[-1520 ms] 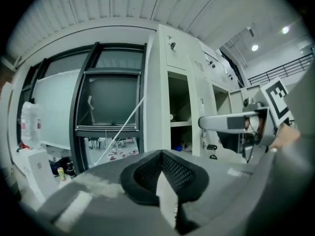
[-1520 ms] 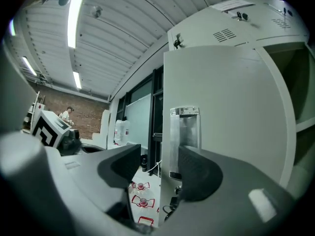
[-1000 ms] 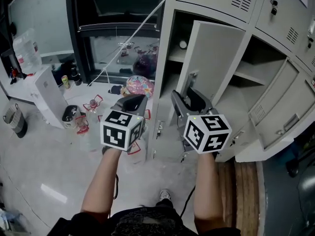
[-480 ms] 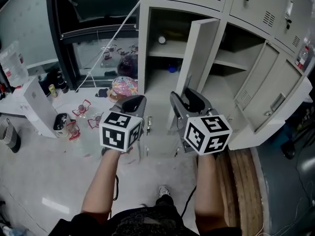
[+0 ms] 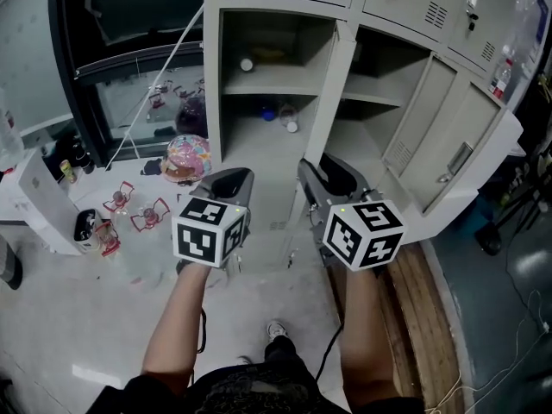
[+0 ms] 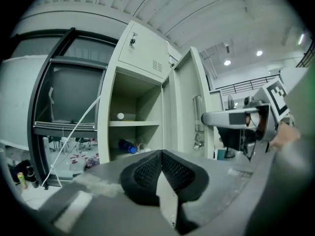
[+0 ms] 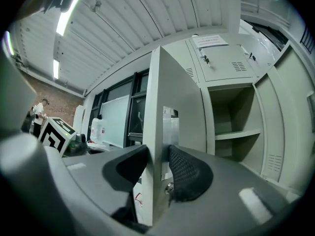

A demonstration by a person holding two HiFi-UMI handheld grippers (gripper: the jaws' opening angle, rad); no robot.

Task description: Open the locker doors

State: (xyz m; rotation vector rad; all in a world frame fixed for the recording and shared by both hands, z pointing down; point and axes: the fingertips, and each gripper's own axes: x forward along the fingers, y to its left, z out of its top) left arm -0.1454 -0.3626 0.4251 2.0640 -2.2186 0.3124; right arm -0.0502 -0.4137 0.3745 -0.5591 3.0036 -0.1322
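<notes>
Locker doors (image 5: 431, 128) look matt painted metal; floor (image 5: 69, 317) glossy.

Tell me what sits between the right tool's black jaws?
The open locker door, edge-on; the right gripper has just been closing its jaws on it. Right gripper view shows it.

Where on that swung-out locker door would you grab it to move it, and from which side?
Grip the locker door by its free vertical edge, beside the latch plate, coming edge-on from the front. It is a thin flat sheet standing upright, so one jaw fits against each face. The right gripper sits just so, with that edge between its jaws, which have just been closing on it.
</notes>
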